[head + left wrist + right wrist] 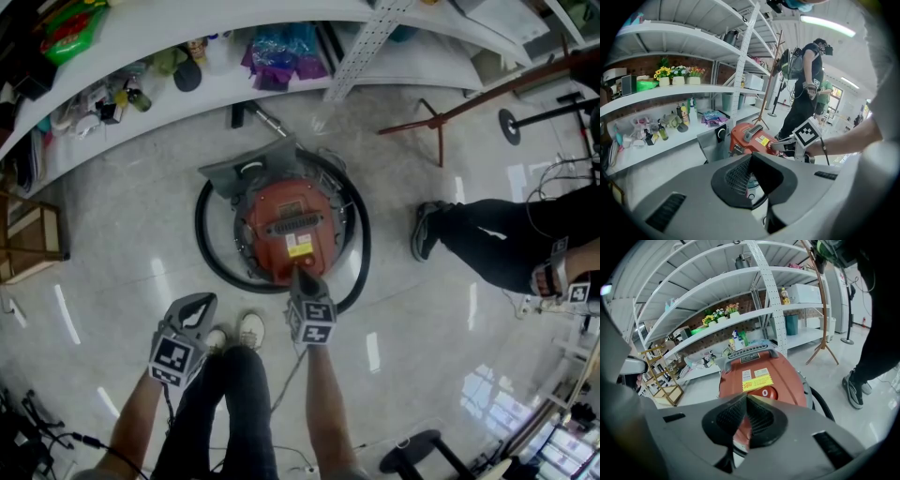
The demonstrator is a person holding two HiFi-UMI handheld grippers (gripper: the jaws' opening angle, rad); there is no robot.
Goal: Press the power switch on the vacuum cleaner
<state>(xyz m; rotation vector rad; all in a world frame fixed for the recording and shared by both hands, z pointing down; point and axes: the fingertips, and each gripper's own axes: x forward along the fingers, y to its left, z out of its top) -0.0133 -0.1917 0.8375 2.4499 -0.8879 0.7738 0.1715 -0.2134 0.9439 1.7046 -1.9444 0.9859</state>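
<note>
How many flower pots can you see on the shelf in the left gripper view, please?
3, in a row on one shelf: yellow-flower pot, middle pot, right pot. Others may be hidden.

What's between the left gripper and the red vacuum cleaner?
In the head view, a black hose curves across bare floor between the left gripper and the vacuum cleaner; nothing else lies there.

Glossy pale floor, white cluttered shelving, wooden coat stand, ceiling strip light.

Glossy pale floor, red vacuum cleaner on it, black hose coiled around
</note>
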